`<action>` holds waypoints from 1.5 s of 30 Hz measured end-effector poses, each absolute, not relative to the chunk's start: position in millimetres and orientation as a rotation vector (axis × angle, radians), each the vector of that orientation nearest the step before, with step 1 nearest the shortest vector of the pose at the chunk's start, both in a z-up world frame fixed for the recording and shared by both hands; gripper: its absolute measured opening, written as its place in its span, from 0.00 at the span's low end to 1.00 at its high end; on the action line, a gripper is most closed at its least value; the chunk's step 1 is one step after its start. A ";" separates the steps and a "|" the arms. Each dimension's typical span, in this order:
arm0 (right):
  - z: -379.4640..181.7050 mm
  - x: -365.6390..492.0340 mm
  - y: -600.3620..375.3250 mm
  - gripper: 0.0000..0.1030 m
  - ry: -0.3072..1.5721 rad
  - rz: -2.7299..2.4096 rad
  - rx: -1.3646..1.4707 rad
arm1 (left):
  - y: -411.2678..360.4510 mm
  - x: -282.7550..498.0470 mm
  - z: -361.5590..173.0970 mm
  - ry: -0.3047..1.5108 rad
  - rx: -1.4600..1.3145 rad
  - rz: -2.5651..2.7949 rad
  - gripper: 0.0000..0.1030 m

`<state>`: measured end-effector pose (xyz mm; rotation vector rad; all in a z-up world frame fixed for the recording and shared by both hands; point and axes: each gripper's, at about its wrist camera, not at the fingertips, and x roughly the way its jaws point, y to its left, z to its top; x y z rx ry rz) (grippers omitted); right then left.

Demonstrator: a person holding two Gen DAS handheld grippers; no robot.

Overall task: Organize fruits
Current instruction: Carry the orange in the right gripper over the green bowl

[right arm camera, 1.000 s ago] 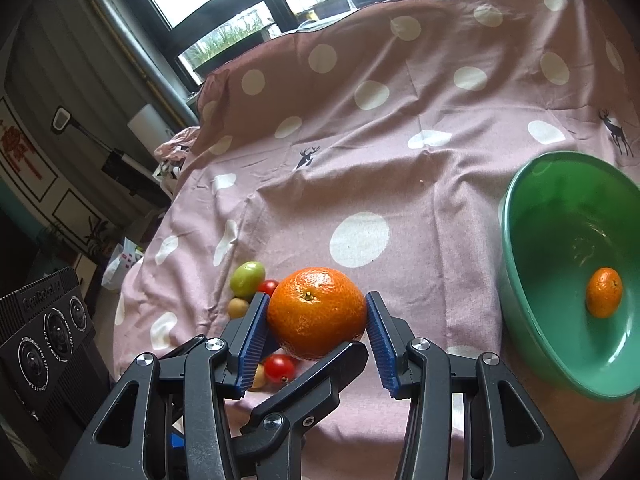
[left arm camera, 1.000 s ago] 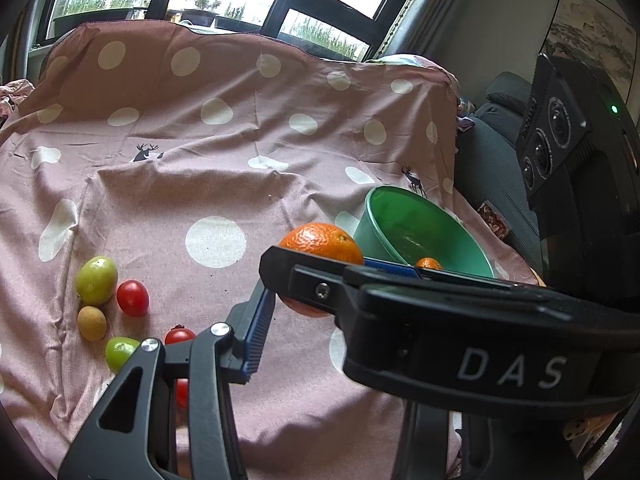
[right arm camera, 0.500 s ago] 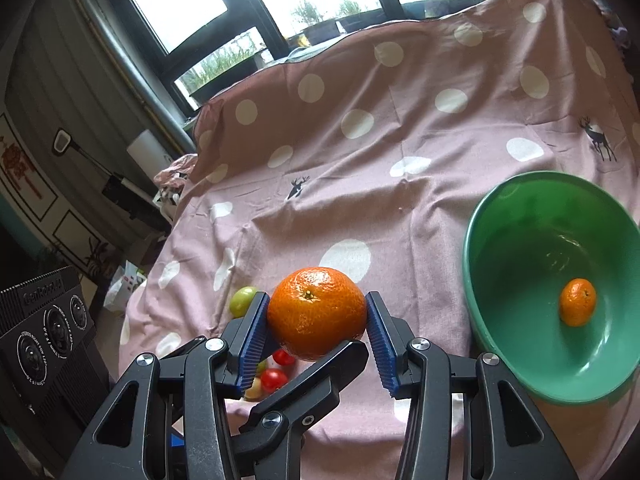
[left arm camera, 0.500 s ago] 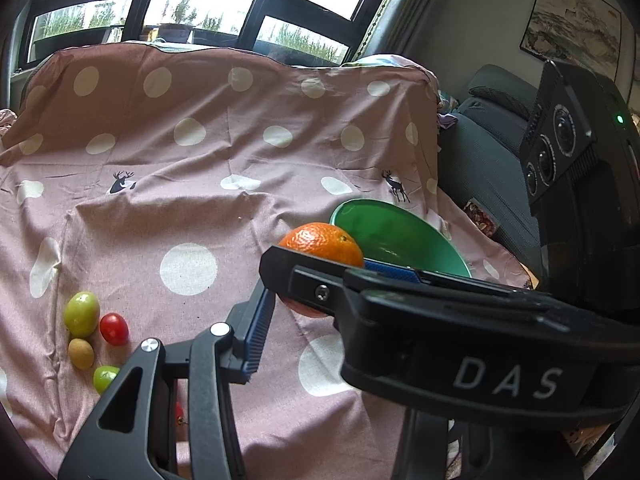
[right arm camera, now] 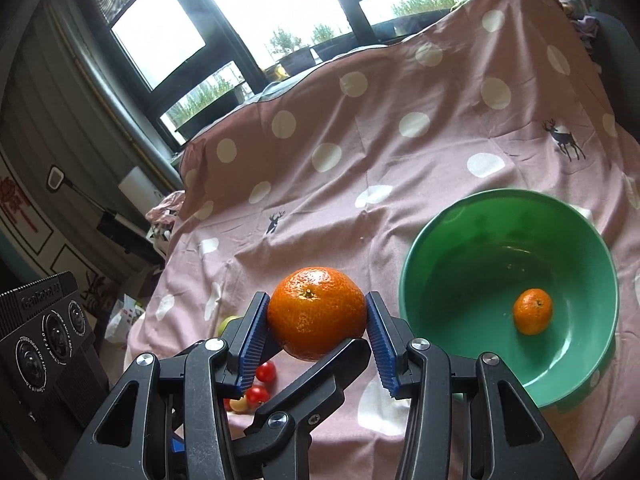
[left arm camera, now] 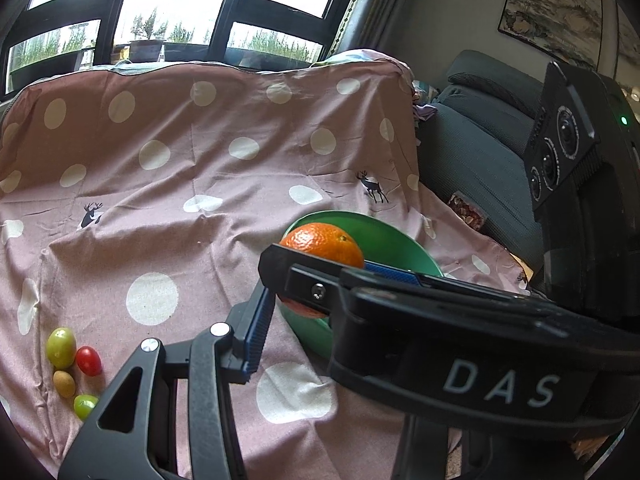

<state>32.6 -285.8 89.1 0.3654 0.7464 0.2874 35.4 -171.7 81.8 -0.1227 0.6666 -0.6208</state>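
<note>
Left wrist view: the left gripper (left arm camera: 316,308) shows only its near finger with the blue pad. The right gripper (left arm camera: 328,264) crosses in front and hides the other finger, so I cannot tell whether the left tool grips anything or how wide it stands. Just past that pad sits the orange (left arm camera: 324,246), now overlapping the near rim of the green bowl (left arm camera: 400,236). A second ago the bowl stood off to the tool's right, clear of the fruit. The loose small fruits (left arm camera: 61,347) lie on the spotted cloth (left arm camera: 200,200), low and far to the tool's left, and have slid toward the picture's edge. The tool has risen and swung toward the bowl.

Right wrist view: the right tool's two blue pads press on either side of the orange at its widest part. The jaws are partly closed around it, and the fruit is held clear of the cloth. The grip looks the same as it did a second ago. The bowl lies ahead and to the tool's right, and more of its inside faces the camera than before. A small orange (right arm camera: 533,311) rests on its floor. A few of the small fruits peek out below the left pad.

By my reading the carry to the bowl is nearly done. What remains is to bring the fruit over the rim and let go low, so it does not bounce out or strike the fruit already inside.
</note>
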 end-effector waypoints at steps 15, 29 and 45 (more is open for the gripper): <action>89.0 31.1 -335.0 0.48 0.724 0.237 0.470 | -217.7 39.8 89.0 0.682 -0.074 -0.671 0.43; 86.4 32.8 -365.5 0.48 0.721 0.186 0.528 | -245.3 48.8 86.5 0.708 -0.056 -0.715 0.43; 75.5 37.8 -393.4 0.48 0.747 0.137 0.591 | -270.0 59.7 76.1 0.752 -0.063 -0.751 0.43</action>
